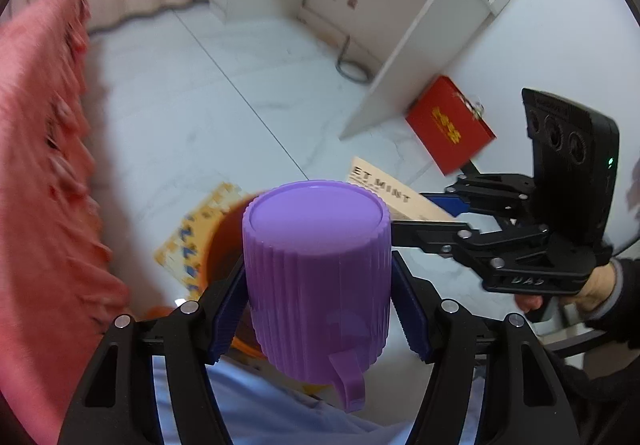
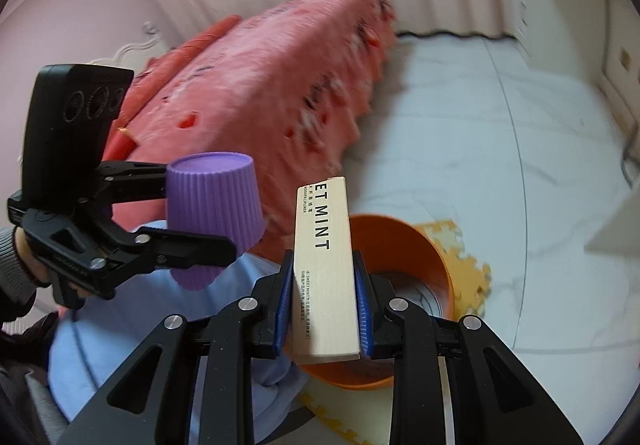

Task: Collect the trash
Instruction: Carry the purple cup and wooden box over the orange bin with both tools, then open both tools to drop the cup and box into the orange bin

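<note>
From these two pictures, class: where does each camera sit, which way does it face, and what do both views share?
Left wrist: sits behind the left gripper, facing the floor; shows its fingers clamping the purple cup, and the right gripper with its hand.
Right wrist: sits behind the right gripper, facing the bed; shows its fingers clamping the wooden box, and the left gripper.
Shared: cup, box, orange bin, pink blanket.

We see both wrist views close over their own fingers, angled down at the floor; each catches the other gripper, and both share the orange bin [image 1: 218,241] [image 2: 404,241].
</note>
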The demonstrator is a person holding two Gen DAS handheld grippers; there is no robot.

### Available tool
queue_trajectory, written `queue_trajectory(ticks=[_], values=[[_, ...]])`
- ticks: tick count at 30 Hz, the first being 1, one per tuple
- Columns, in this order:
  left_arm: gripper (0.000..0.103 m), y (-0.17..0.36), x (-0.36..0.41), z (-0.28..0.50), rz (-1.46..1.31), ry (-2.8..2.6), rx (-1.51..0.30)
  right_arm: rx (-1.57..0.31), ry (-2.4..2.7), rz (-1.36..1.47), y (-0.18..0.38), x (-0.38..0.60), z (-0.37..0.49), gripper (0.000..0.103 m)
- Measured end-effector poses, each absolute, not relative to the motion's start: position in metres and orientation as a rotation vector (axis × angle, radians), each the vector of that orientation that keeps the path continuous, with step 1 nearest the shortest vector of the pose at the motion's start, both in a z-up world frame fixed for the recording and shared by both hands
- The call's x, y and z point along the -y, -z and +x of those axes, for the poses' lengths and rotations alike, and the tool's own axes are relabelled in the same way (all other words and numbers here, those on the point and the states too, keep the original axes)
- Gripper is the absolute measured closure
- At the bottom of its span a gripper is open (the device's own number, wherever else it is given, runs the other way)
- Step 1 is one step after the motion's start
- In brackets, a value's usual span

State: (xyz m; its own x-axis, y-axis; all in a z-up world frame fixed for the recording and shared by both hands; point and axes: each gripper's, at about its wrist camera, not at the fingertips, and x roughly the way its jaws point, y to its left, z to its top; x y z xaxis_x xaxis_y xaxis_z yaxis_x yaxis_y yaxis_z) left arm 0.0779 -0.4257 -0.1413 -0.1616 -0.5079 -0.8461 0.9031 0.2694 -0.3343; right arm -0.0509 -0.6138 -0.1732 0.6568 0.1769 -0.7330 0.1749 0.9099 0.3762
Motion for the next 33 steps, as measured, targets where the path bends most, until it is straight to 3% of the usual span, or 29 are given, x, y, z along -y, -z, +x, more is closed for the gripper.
queue_trajectory(ticks=[7,12,15,32,33], values=[[0.035,0.171,0.447,0.088,0.469,1.289,-1.282,-0.937,0.015,0.519,0.225,0.626,-0.04,0.076],[0.035,0.174,0.453,0.092,0.479,1.261,-1.304,-0.938,0.012,0.54,0.231,0.628,-0.034,0.076],[0.026,0.182,0.459,0.093,0.494,1.226,-1.325,-0.946,0.01,0.538,0.234,0.627,-0.03,0.075],[0.024,0.153,0.429,0.094,0.481,1.174,-1.242,-1.037,-0.008,0.522,0.257,0.607,-0.016,0.074],[0.024,0.152,0.426,0.094,0.478,1.17,-1.24,-1.039,-0.005,0.517,0.258,0.605,-0.015,0.07]])
